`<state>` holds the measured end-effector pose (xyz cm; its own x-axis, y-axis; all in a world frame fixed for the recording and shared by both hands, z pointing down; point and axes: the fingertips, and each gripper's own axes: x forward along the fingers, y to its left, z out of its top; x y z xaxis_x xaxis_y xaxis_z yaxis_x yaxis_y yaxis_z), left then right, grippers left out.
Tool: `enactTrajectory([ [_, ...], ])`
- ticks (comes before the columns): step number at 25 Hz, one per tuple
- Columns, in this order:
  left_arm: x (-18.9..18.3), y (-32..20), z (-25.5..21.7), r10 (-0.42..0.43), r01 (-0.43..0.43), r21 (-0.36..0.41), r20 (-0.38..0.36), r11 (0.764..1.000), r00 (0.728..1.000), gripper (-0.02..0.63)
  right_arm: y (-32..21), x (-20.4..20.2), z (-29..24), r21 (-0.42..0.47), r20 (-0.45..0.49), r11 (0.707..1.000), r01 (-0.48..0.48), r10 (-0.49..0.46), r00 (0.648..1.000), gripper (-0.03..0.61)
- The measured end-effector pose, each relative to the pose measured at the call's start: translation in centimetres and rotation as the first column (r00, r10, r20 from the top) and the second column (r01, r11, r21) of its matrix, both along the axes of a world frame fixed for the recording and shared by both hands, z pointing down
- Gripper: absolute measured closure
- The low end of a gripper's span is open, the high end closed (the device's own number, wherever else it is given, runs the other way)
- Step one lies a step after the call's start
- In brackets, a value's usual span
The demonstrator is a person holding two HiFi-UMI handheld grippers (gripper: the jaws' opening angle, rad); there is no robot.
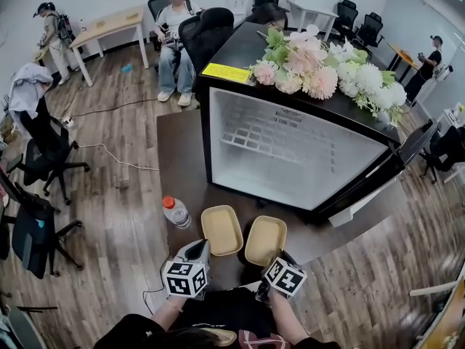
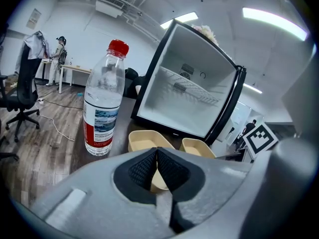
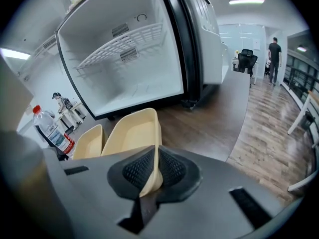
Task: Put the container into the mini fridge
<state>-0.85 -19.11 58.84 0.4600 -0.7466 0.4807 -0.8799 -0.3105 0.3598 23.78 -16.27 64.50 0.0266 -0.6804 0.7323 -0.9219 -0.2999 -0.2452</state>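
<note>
Beige and shallow, two oblong containers are set side by side on the dark table (image 1: 182,158) in the lower middle of the head view, just in front of the open mini fridge (image 1: 298,158); neither has been placed inside it. The left container (image 1: 221,230) is gripped at its near rim by the left gripper (image 2: 156,151). In the left gripper view its ribbed jaws are drawn almost together, with only the thin beige wall pinched between them. The right container (image 1: 265,240) is held in the same manner by the right gripper (image 3: 156,153), whose jaws are closed nearly all the way on the near rim, so that the wall is seen standing up between them. The two containers are placed close together (whether their sides touch cannot be told). The white fridge cavity, fitted with a single wire shelf (image 1: 269,133), is shown at the centre of the head view, and its door (image 3: 204,39) is swung open toward the right of the frame. Pale flowers (image 1: 327,75) are laid across the black top, and a yellow label (image 1: 226,72) is fixed near the top's left edge. A clear water bottle (image 1: 176,211) with a red cap is stood upright on the table, to the left of the left container and apart from it.
</note>
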Motion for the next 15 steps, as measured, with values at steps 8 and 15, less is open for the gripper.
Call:
enactTrajectory([
  [8, -0.2, 0.2, 0.1, -0.004, 0.004, -0.001, 0.000, 1.000, 1.000, 0.606, -1.1, 1.2, -2.4, 0.069, 0.000, 0.997, -0.036, 0.036, 0.999, 0.551],
  [15, -0.3, 0.2, -0.2, -0.014, 0.014, 0.007, -0.002, 1.000, 1.000, 0.606, -3.2, 2.5, -4.7, 0.123, -0.018, 0.991, -0.046, 0.049, 0.999, 0.552],
])
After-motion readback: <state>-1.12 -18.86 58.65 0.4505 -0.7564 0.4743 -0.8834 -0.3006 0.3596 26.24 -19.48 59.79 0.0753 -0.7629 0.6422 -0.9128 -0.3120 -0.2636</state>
